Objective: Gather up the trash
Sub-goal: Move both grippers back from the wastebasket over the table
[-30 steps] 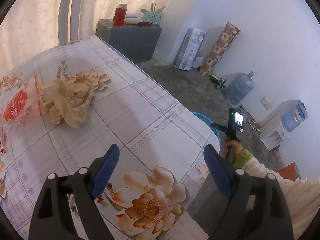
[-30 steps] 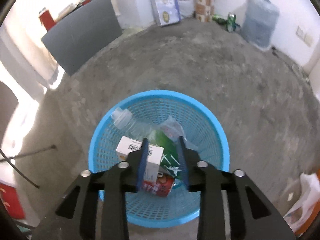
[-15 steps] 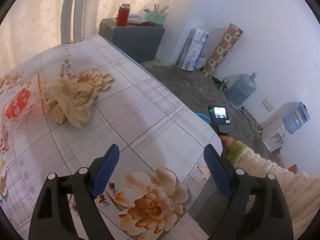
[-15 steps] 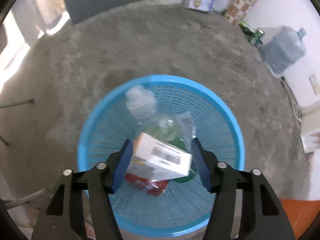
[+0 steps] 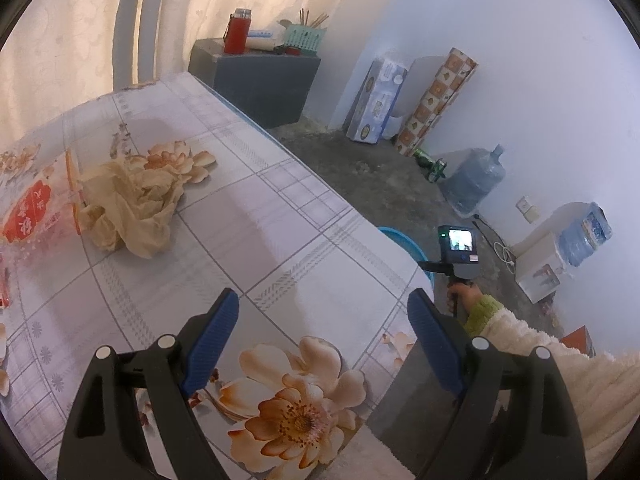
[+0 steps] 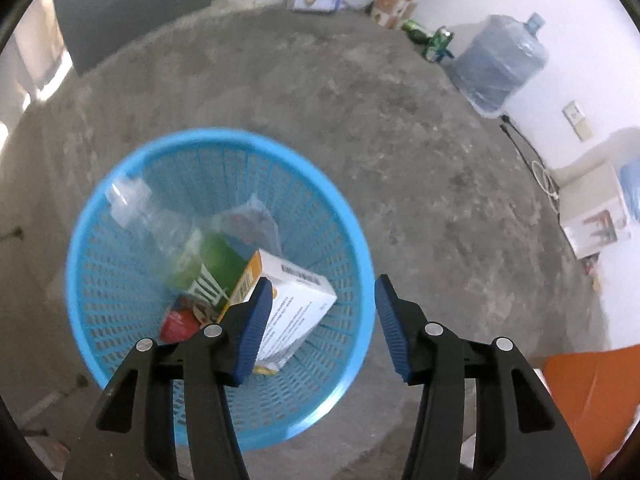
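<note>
A blue mesh basket [image 6: 216,134] stands on the concrete floor, its rim also showing past the table corner [image 5: 396,236]. In it lie a white box [image 6: 300,292], a clear bottle with a green label [image 6: 172,236] and a red can [image 6: 178,322]. My right gripper [image 6: 323,282] hovers over the basket's right side, its jaws closing a little with nothing between the pads. My left gripper [image 5: 323,294] stands wide open above the flowered tablecloth [image 5: 280,240], holding nothing. A crumpled beige bag [image 5: 128,204] and a red-printed clear wrapper [image 5: 32,212] lie on the table to the far left.
A water jug [image 6: 500,64] and green cans [image 6: 436,40] stand by the far wall, with a dark cabinet [image 5: 260,80] behind the table. An orange object [image 6: 580,392] sits at the lower right. A person's hand in a green cuff [image 5: 466,294] holds the right gripper's handle beside the table.
The white box has left my right gripper and now lies in the basket. The right jaws have widened and the gripper has shifted over the basket. The left gripper has stayed put.
</note>
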